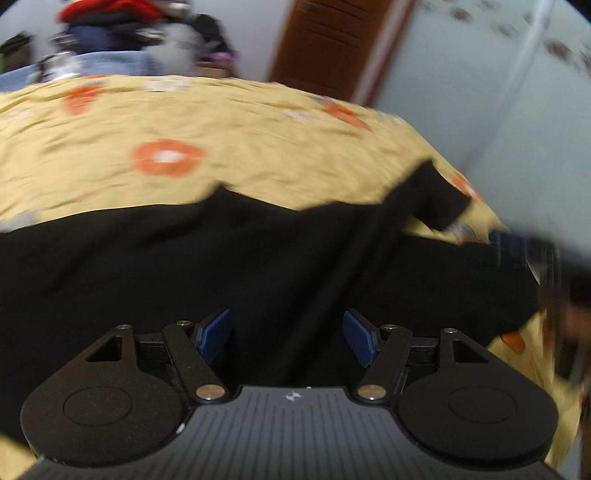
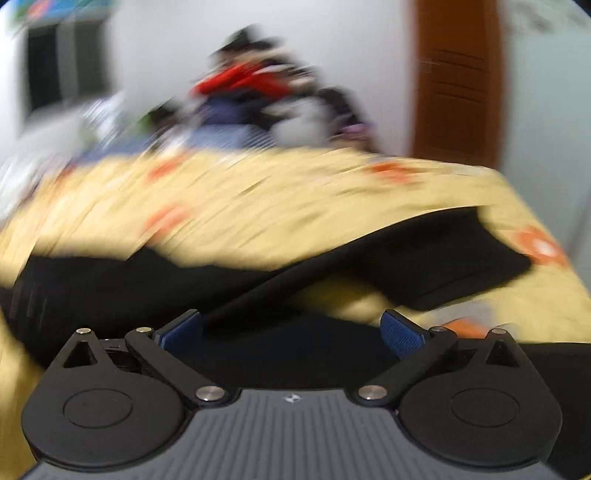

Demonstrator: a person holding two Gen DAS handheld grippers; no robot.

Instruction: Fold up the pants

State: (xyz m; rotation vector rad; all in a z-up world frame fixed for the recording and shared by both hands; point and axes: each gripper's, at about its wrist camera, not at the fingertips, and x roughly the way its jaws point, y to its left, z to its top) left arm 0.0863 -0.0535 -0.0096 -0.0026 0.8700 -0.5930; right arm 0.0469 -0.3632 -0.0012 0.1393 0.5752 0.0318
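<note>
Black pants (image 1: 184,258) lie spread across a yellow bedspread (image 1: 221,122) with orange flowers. My left gripper (image 1: 287,338) is open, its blue pads apart just above the black cloth. A pant leg (image 1: 439,199) sticks out to the far right. The right gripper (image 1: 524,251) shows blurred at that right side. In the right wrist view the pants (image 2: 110,288) run across the frame, with a leg end (image 2: 461,258) lying toward the right. My right gripper (image 2: 291,334) is open over the cloth, nothing between its pads.
The bedspread (image 2: 258,206) covers the bed. A pile of clothes (image 1: 122,33), also in the right wrist view (image 2: 258,96), sits beyond the bed's far edge. A brown door (image 1: 332,40) stands behind. The bed edge drops off at right beside a pale wall (image 1: 498,129).
</note>
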